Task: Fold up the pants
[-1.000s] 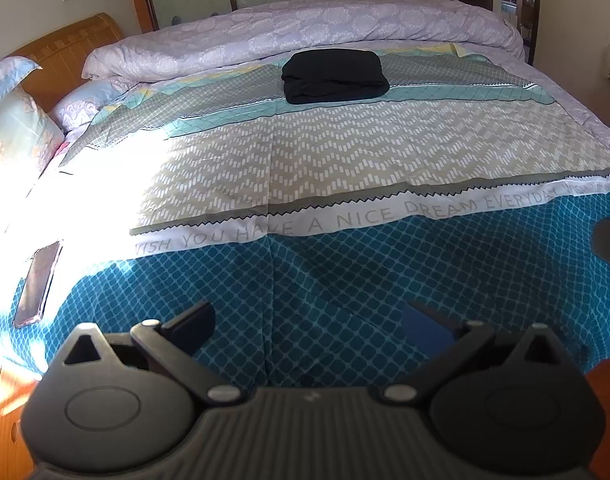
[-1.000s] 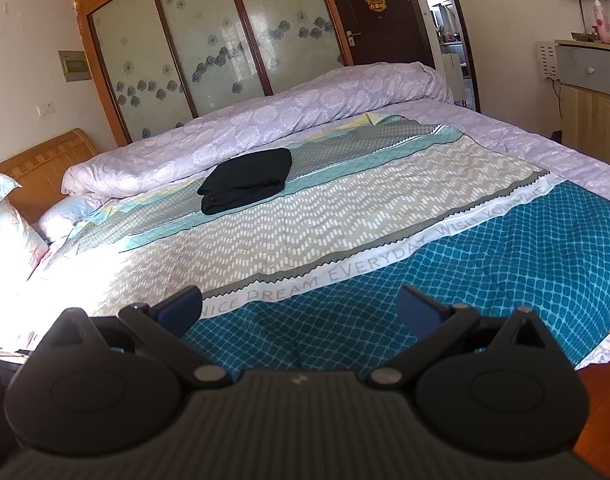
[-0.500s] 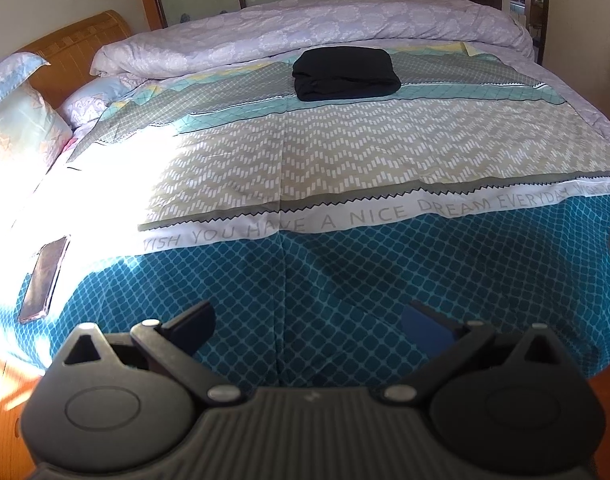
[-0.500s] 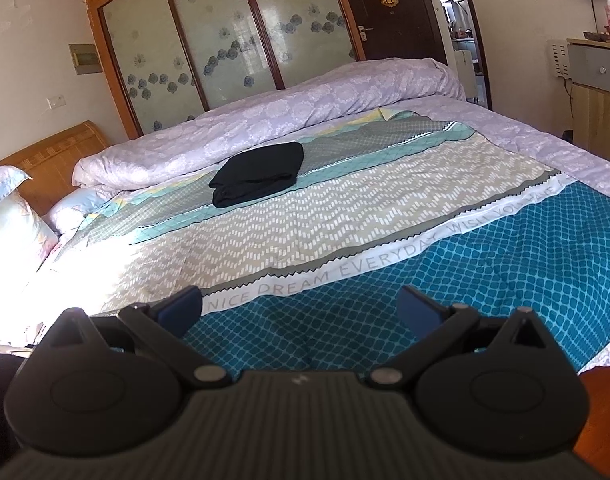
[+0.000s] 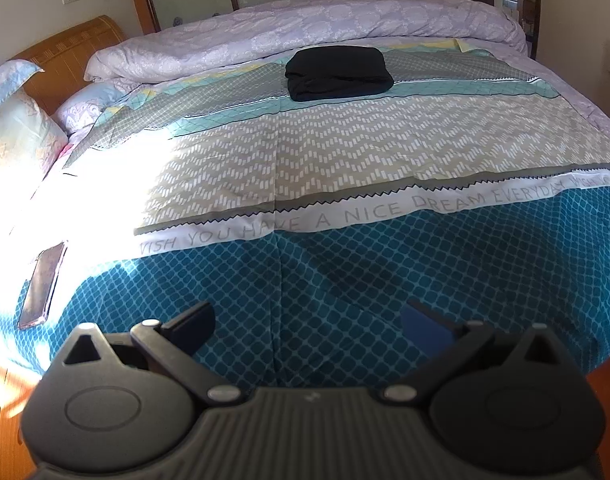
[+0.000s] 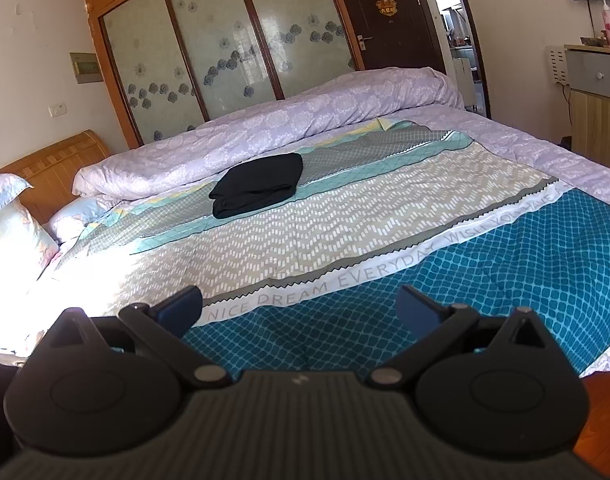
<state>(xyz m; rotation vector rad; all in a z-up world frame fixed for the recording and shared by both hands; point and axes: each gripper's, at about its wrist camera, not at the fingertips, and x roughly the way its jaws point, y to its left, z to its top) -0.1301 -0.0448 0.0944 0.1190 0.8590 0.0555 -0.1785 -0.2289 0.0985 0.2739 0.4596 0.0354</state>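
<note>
The black pants (image 5: pixel 339 73) lie folded in a compact stack on the far part of the bed, just in front of the rolled lilac duvet. They also show in the right wrist view (image 6: pixel 259 186). My left gripper (image 5: pixel 307 322) is open and empty, held above the near blue edge of the bedspread, far from the pants. My right gripper (image 6: pixel 299 306) is open and empty too, over the same near edge.
The patterned bedspread (image 5: pixel 345 160) covers the bed. A rolled lilac duvet (image 5: pixel 305 28) lies along the far side. A phone (image 5: pixel 43 284) lies near the left edge. Pillows (image 5: pixel 13 132) and a wooden headboard are at left. A cabinet (image 6: pixel 597 92) stands at right.
Both grippers have drifted slightly, so the view has shifted a little to the left and the pants sit further right in frame. The pants have not moved. Both grippers stay open.
</note>
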